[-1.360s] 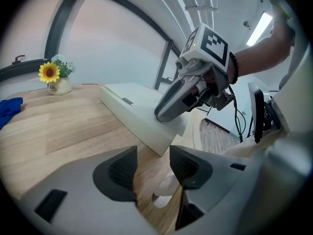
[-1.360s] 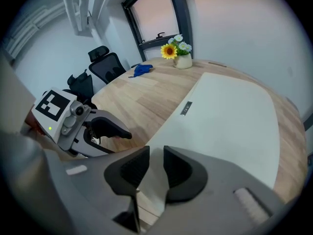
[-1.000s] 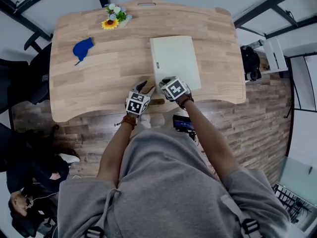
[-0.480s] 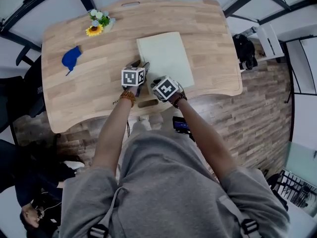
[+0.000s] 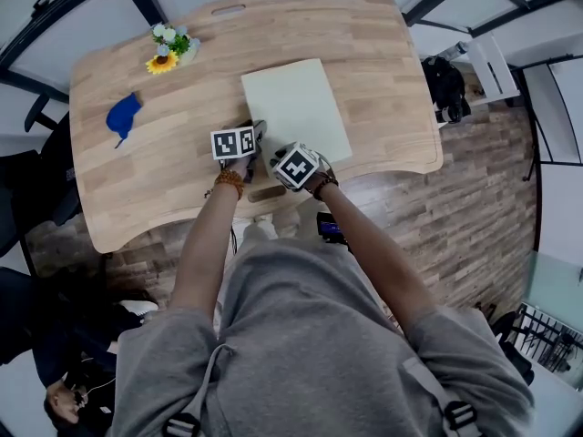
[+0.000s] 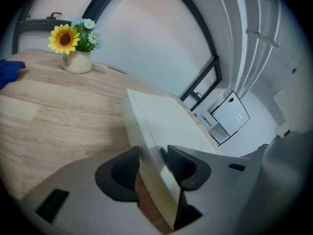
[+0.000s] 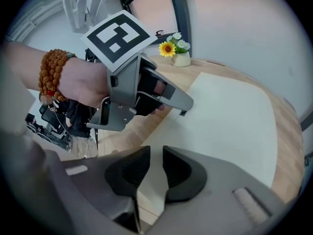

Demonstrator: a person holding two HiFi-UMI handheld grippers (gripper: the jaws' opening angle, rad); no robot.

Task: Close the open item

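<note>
A pale flat case (image 5: 296, 107) lies on the wooden table (image 5: 173, 185), its lid down and a thin seam along its side (image 6: 146, 126). My left gripper (image 5: 256, 135) is at the case's near left corner. In the left gripper view its jaws (image 6: 149, 163) straddle the case's edge and are closing, both pads against it. My right gripper (image 5: 275, 155) hovers at the case's near edge, just right of the left one. Its jaws (image 7: 155, 168) stand a narrow gap apart and are opening; only the pale lid (image 7: 225, 116) shows through the gap. The left gripper (image 7: 161, 94) appears ahead in that view.
A small pot of flowers (image 5: 168, 48) stands at the far left of the table, and a blue object (image 5: 121, 116) lies left of the case. A dark bag (image 5: 444, 85) sits off the right edge. A dark device (image 5: 332, 228) lies on the floor below the front edge.
Both grippers have moved forward from the table's front edge to the case's near left corner. The left one now straddles the case's left edge.
</note>
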